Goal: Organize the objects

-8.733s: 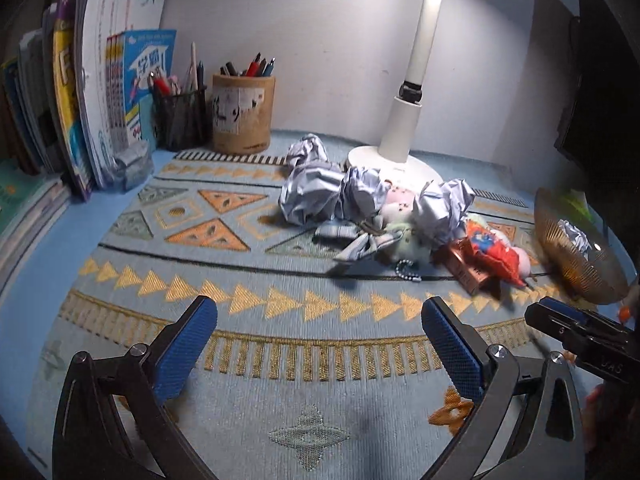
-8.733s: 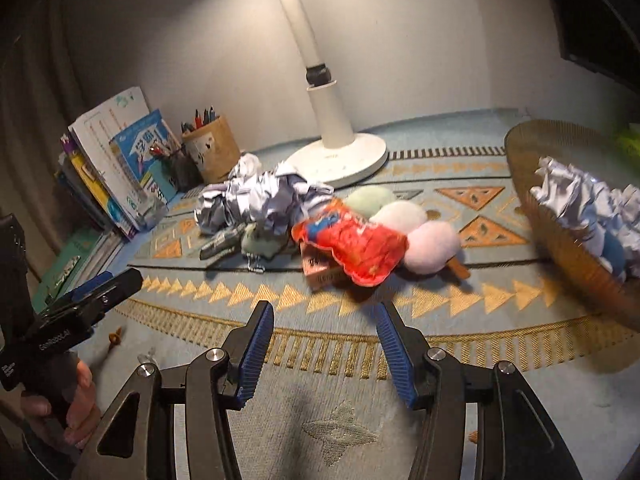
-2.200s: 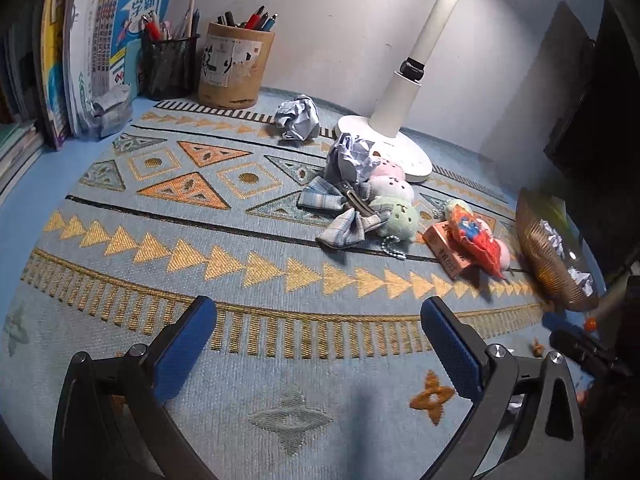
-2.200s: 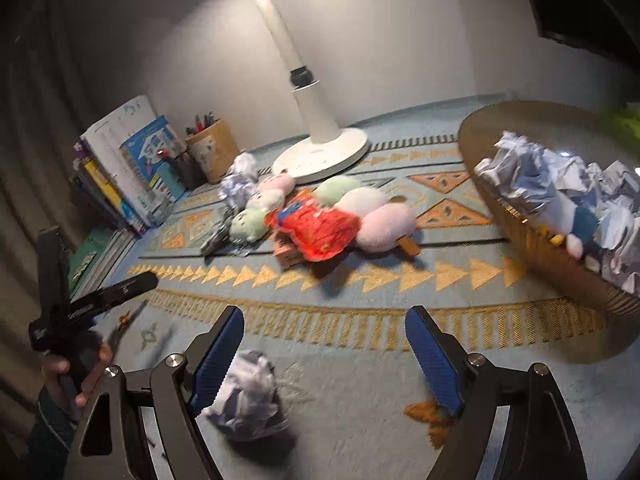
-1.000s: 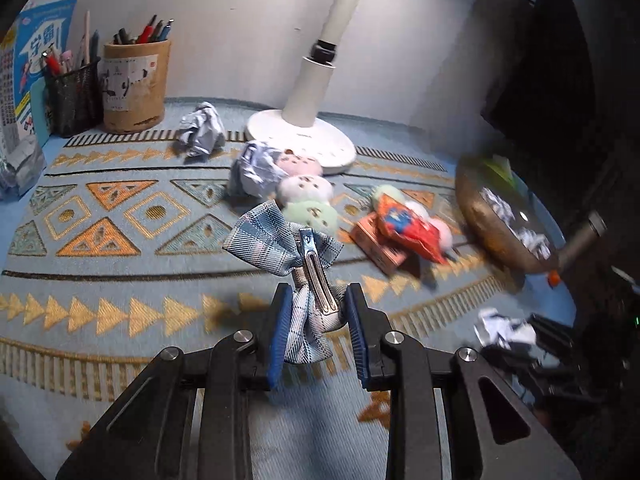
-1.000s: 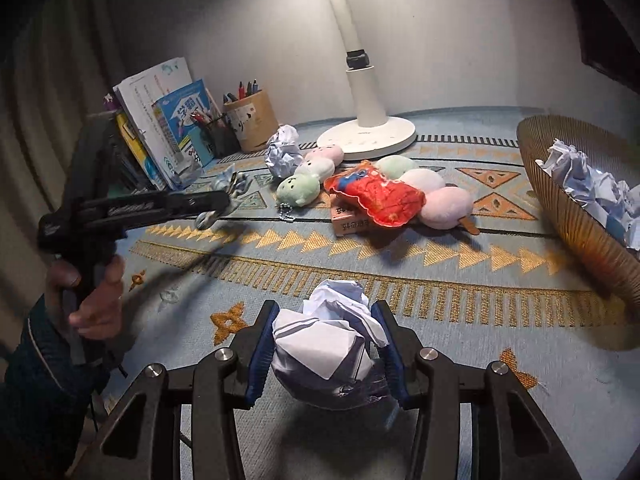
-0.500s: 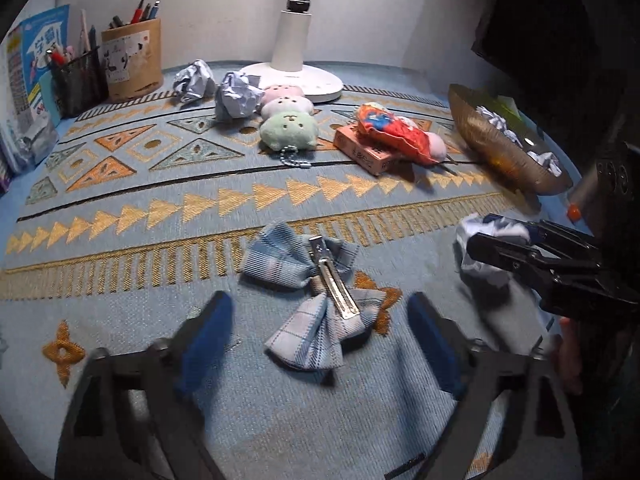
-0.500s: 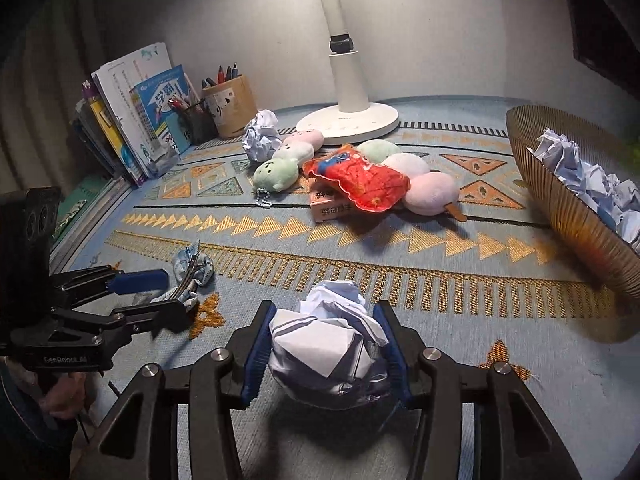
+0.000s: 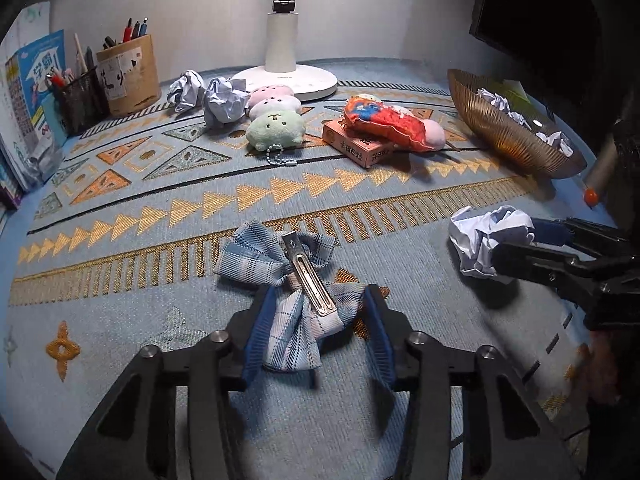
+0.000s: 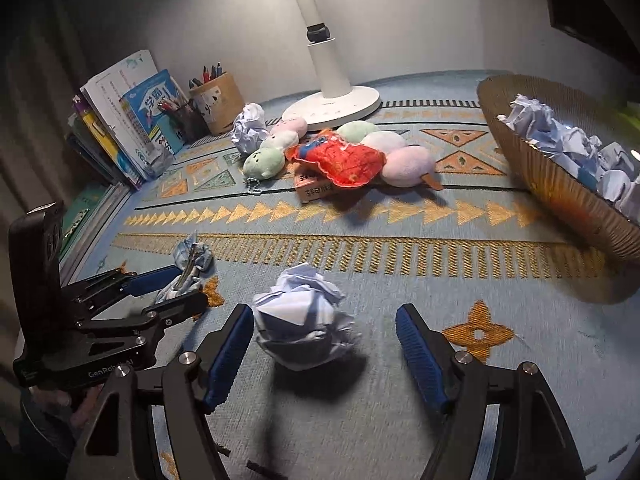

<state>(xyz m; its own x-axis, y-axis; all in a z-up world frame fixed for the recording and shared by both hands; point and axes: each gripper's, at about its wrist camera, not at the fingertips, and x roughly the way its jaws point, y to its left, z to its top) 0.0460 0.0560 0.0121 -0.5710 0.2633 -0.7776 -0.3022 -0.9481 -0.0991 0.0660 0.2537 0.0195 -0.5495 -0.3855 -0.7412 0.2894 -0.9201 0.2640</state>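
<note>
A blue plaid bow hair clip (image 9: 292, 280) lies on the patterned mat, and my left gripper (image 9: 316, 336) has its jaws half closed around the bow's lower tails. The bow also shows in the right wrist view (image 10: 188, 268) between the left gripper's fingers (image 10: 160, 276). My right gripper (image 10: 324, 356) is open, with a crumpled paper ball (image 10: 304, 320) on the mat between its jaws, nearer the left one. In the left wrist view that paper ball (image 9: 484, 240) sits at the right gripper's fingertips (image 9: 516, 256).
A brown ribbed basket (image 10: 532, 176) holding crumpled papers stands at the right. Plush toys (image 9: 276, 124), a red pouch (image 9: 384, 120) on a small box, two more paper balls (image 9: 224, 100), a lamp base (image 9: 288, 76), pen holders (image 9: 128, 72) and books (image 10: 120, 120) sit farther back.
My right gripper has opened and let go of the paper ball, which now rests on the mat. My left gripper has narrowed around the bow's tails.
</note>
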